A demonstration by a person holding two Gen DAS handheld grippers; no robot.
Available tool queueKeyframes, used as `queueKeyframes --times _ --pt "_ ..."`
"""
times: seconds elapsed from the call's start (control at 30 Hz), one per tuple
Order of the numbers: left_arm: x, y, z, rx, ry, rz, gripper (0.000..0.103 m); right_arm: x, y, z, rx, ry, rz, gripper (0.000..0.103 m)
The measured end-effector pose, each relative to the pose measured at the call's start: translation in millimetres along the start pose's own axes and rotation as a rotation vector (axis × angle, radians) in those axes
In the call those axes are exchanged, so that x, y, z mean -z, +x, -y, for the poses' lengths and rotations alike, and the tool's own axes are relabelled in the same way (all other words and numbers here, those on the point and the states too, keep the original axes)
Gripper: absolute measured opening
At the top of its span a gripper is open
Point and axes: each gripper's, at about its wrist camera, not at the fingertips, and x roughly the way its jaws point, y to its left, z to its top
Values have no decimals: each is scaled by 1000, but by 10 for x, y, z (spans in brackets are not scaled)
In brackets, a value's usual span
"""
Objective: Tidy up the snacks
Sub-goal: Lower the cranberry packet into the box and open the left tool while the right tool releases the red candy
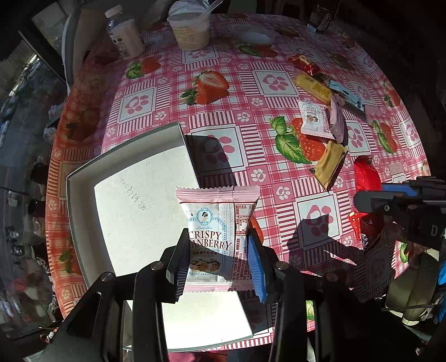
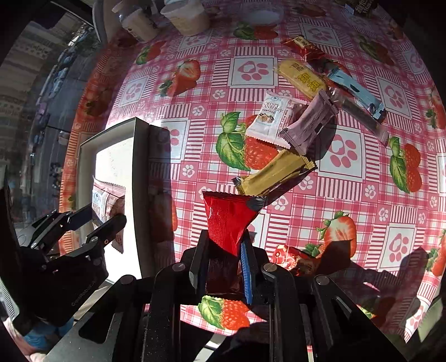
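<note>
My left gripper point(image 1: 216, 256) is shut on a white Crispy Cranberry packet point(image 1: 216, 222) and holds it over the right edge of the shallow white box point(image 1: 125, 200). It shows from the side in the right wrist view point(image 2: 94, 220). My right gripper point(image 2: 223, 253) is shut on a red foil packet point(image 2: 227, 220) above the tablecloth, right of the box point(image 2: 140, 178). Loose snacks lie ahead: a second Crispy Cranberry packet point(image 2: 274, 118), a mauve packet point(image 2: 309, 125), a tan bar point(image 2: 274, 172), a yellow bar point(image 2: 302, 78), a pale blue bar point(image 2: 356, 92) and a dark red packet point(image 2: 302, 48).
A pink strawberry-print cloth point(image 1: 273, 83) covers the round table. At the far edge stand a small bottle point(image 1: 124, 34), a lidded cup point(image 1: 189, 27) and a dark carton point(image 1: 320, 19). Another red wrapper point(image 2: 295, 260) lies by my right gripper.
</note>
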Motion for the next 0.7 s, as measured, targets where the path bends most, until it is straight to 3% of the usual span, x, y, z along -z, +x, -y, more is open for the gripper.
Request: queueKeyframes --times 0.23,0.43,0.7 --pt "324 25 -581 -49 -137 -25 42 -97 151 -718 2 -178 -22 22" --pt "652 99 -988 -79 -240 -79 42 -124 224 -1313 58 -359 -10 22" --pt "818 195 -1123 -75 -291 -101 42 -102 336 -1682 89 -464 -20 22"
